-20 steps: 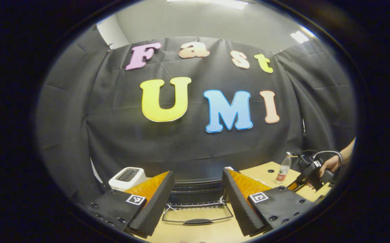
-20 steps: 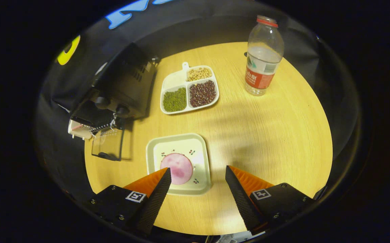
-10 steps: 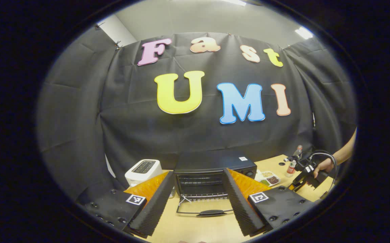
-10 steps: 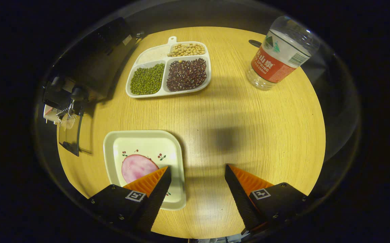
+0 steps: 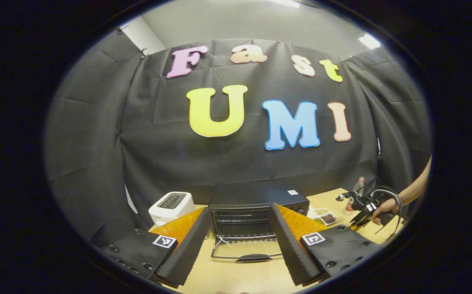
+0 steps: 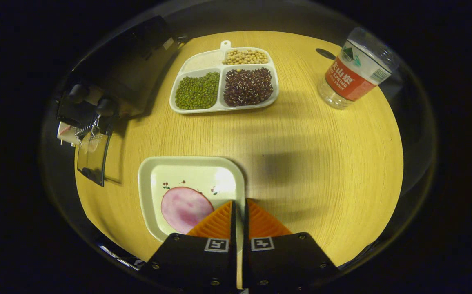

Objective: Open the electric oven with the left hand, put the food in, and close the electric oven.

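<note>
Right tongs [image 6: 239, 212] clenched on plate [image 6: 187, 173] rim at six o'clock, ham slice [image 6: 185, 207] inside, oven [image 5: 256, 204] at twelve o'clock facing left tongs [image 5: 238, 241], released, door [image 5: 246, 251] flat on counter [image 6: 301, 143], toaster [image 5: 170, 206] at ten o'clock.

The left gripper view looks level across the table [image 5: 236, 277] from low and a little back, straight at the open oven [image 5: 256, 208] and the booth wall. The right gripper view looks steeply down from close above the plate [image 6: 187, 179]. The 2 views share the oven [image 6: 117, 81], the divided tray [image 6: 223, 81] and the bottle [image 6: 354, 73].
</note>
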{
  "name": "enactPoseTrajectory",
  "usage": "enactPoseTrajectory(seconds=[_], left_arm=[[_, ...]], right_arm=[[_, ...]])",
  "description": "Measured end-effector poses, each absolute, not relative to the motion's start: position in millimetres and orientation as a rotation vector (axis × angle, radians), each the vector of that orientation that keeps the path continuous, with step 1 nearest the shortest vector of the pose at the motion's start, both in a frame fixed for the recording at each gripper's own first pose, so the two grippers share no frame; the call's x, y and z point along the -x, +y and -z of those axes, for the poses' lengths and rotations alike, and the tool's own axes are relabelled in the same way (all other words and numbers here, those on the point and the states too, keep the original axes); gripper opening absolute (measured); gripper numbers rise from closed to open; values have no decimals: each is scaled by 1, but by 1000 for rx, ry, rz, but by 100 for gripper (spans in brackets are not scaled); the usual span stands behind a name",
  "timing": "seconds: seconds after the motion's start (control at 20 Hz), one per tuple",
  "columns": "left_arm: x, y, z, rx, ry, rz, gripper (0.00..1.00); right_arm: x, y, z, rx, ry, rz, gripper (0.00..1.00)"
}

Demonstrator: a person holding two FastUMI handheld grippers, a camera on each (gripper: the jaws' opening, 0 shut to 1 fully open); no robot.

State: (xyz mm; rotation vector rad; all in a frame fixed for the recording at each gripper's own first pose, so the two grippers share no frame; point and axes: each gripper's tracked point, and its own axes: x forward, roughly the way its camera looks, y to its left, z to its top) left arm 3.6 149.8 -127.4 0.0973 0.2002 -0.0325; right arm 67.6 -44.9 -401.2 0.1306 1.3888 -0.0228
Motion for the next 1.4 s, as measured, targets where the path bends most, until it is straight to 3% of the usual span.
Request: enactPoseTrajectory(seconds=[0.05, 0.2, 0.25, 0.3, 0.35, 0.45, 0.5, 0.65, 0.9, 1.4], left_arm=[[-4, 146, 125, -96, 198, 39, 96], [-4, 144, 120, -112, 191, 43, 100], [-4, 143, 117, -115, 190, 43, 92], [-3, 143, 116, -118, 190, 42, 100], [-4, 144, 114, -120, 191, 38, 96], [-4, 143, 114, -108, 198, 31, 95], [-5, 139, 116, -92, 202, 36, 100], [-7, 136, 118, -55, 214, 31, 96], [-15, 133, 114, -19, 207, 26, 91], [-29, 143, 92, -36, 130, 82, 92]], right_arm=[[-70, -45, 407, -177, 1383, 26, 5], [-67, -44, 401, -336, 1355, 3, 1], [-65, -42, 403, -415, 1336, -5, 1], [-63, -41, 403, -501, 1323, -11, 1], [-61, -38, 405, -586, 1305, -16, 1], [-59, -35, 406, -738, 1256, -14, 1], [-58, -33, 405, -810, 1234, -12, 0], [-58, -29, 407, -956, 1166, 2, 0], [-59, -23, 397, -1042, 1089, 19, 1], [-40, 39, 349, -1084, 971, -74, 1]])
